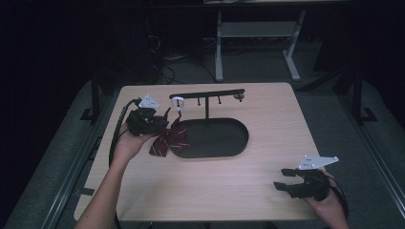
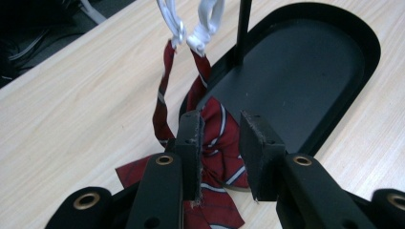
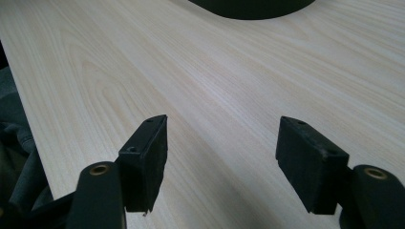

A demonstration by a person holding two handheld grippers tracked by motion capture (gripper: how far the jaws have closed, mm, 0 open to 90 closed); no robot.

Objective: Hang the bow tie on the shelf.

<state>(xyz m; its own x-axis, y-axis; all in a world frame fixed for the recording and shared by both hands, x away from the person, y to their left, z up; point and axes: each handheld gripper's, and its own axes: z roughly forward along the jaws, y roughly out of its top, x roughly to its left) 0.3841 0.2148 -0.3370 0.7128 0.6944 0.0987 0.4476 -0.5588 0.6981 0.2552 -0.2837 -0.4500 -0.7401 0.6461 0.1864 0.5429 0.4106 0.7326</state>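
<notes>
Pale wood table (image 1: 229, 191) under dim light carries a black stand (image 1: 207, 95) on an oval tray (image 1: 239, 138). The bow tie (image 2: 217, 143) hangs by its white strap (image 2: 203, 24) from the stand's bar, its red striped bow sagging onto the tray's edge. The left gripper (image 2: 220, 143) has its jaws partly open around the bow, pads not pressing it. Any tug could slip the strap off or tip the stand. The upright post (image 2: 242, 28) crowds the bow. The right gripper (image 3: 222, 157) rests wide open and empty, well apart near the table's edge.
</notes>
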